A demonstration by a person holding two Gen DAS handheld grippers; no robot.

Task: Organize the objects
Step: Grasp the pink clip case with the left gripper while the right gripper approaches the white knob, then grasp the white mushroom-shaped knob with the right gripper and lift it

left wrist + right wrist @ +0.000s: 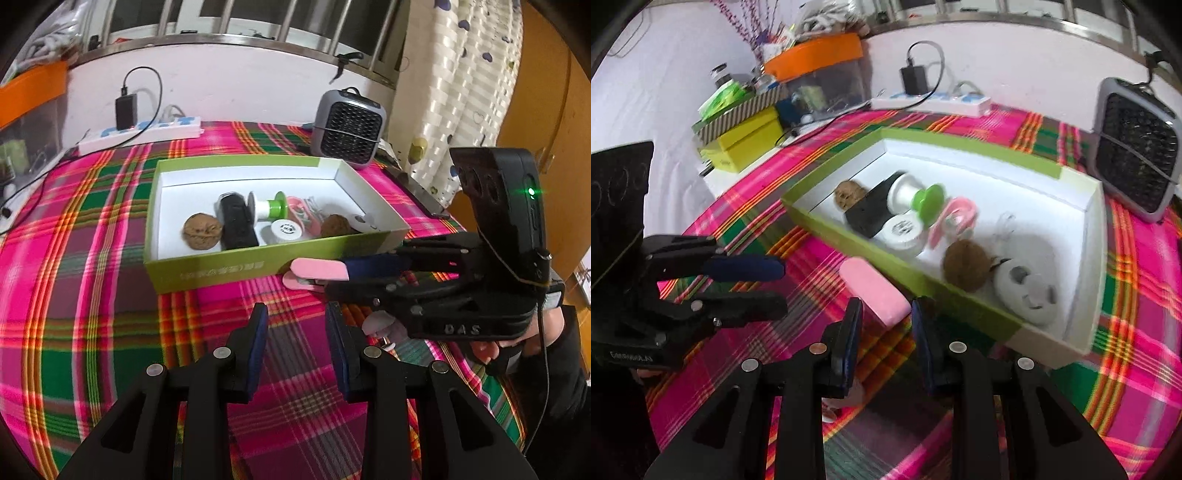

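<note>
A green box with a white inside (240, 264) (849, 236) stands on the plaid cloth. In it lie two walnuts (203, 230) (967, 264), a black item (238, 221), a white spool with a green end (271, 206) (916, 195), a white round cap (286, 230), a pink item (955, 218) and a white device (1027, 291). My right gripper (332, 277) (886, 314) is shut on a pink block (319, 269) (873, 291), held just in front of the box's near wall. My left gripper (297, 325) (783, 288) is open and empty beside it.
A grey fan heater (347, 129) (1134, 151) stands behind the box. A white power strip with a black charger (140, 134) lies by the wall. An orange-lidded container (816, 55) and a yellow box (746, 144) stand at the far left. A hand (491, 350) holds the right gripper.
</note>
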